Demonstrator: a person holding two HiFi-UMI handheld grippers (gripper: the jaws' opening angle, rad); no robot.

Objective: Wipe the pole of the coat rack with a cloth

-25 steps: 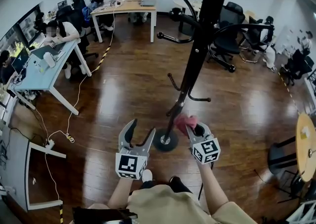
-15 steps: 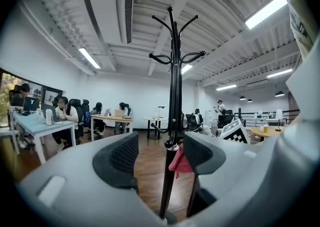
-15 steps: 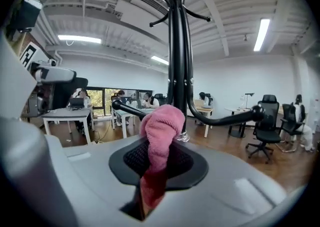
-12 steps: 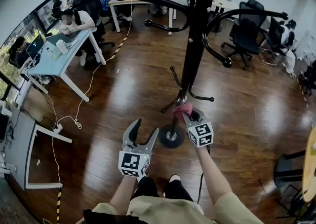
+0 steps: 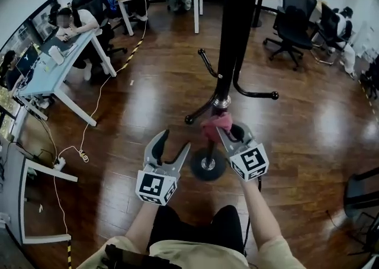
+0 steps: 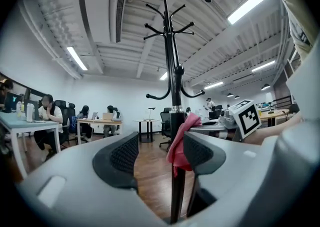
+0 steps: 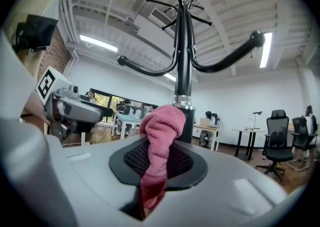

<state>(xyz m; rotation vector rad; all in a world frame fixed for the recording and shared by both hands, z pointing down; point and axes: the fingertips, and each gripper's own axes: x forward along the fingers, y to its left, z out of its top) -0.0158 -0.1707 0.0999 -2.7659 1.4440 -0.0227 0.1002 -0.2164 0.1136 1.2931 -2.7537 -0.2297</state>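
Note:
The black coat rack pole (image 5: 234,37) rises from a round base (image 5: 208,166) on the wood floor. My right gripper (image 5: 227,134) is shut on a pink cloth (image 5: 215,124), which presses against the lower pole just under its silver collar (image 5: 222,102). In the right gripper view the cloth (image 7: 160,141) bulges out between the pads of the gripper (image 7: 159,163), in front of the pole (image 7: 183,61). My left gripper (image 5: 172,146) hangs open and empty to the left of the base. In the left gripper view the pole (image 6: 175,121) and cloth (image 6: 179,143) stand beyond its right pad (image 6: 199,152).
Curved hooks (image 5: 256,93) stick out from the pole low down and higher up. Desks (image 5: 56,75) with seated people line the left and back. Office chairs (image 5: 293,13) stand at the right back. A cable (image 5: 89,125) trails across the floor on the left.
My right gripper has slid the cloth up the lower pole, from near the base to just under the collar. The head view has come closer to the rack. The left gripper stays open.

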